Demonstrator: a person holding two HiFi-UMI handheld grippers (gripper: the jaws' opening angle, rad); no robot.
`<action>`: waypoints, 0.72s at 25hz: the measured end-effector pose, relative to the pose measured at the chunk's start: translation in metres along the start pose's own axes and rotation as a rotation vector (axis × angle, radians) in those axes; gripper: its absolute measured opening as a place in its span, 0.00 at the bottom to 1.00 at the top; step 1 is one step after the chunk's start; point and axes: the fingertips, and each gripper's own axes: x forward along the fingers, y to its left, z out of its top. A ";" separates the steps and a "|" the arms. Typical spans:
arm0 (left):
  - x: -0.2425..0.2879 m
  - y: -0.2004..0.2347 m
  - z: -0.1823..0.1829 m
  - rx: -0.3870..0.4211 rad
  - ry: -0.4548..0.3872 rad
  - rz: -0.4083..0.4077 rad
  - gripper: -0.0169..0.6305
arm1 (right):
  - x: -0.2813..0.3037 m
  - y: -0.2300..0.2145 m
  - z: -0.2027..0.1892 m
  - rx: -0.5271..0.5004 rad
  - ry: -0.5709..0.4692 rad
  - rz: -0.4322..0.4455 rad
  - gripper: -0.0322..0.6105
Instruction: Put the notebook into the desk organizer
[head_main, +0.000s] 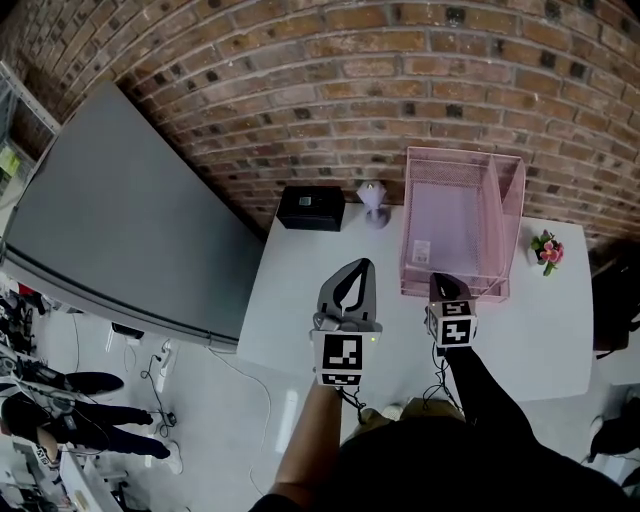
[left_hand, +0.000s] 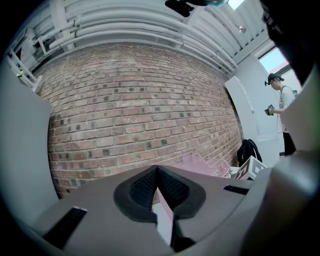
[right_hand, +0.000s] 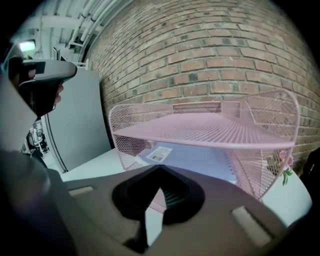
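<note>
one notebook (right_hand: 200, 161) already lies flat on the lower tier of the pink desk organizer (right_hand: 210, 127), barcode label toward you. judged from that, only the retreat is left: draw the right gripper (right_hand: 159, 172), fingers pressed together on nothing, straight back without snagging the mesh lip. hold the left gripper (left_hand: 157, 169), fingers likewise pressed together and empty, over the white surface (head_main: 300, 300).

Head view looks steeply down; both gripper views face the organizer (right_hand: 210, 131).
</note>
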 end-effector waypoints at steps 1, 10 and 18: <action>-0.003 -0.002 0.000 0.001 -0.001 -0.006 0.04 | -0.005 0.002 0.001 -0.004 -0.010 -0.002 0.05; -0.042 -0.024 0.003 -0.003 -0.019 -0.062 0.04 | -0.078 0.008 0.016 -0.040 -0.144 -0.071 0.05; -0.077 -0.046 0.010 0.016 -0.049 -0.115 0.04 | -0.161 0.005 0.058 -0.060 -0.322 -0.154 0.05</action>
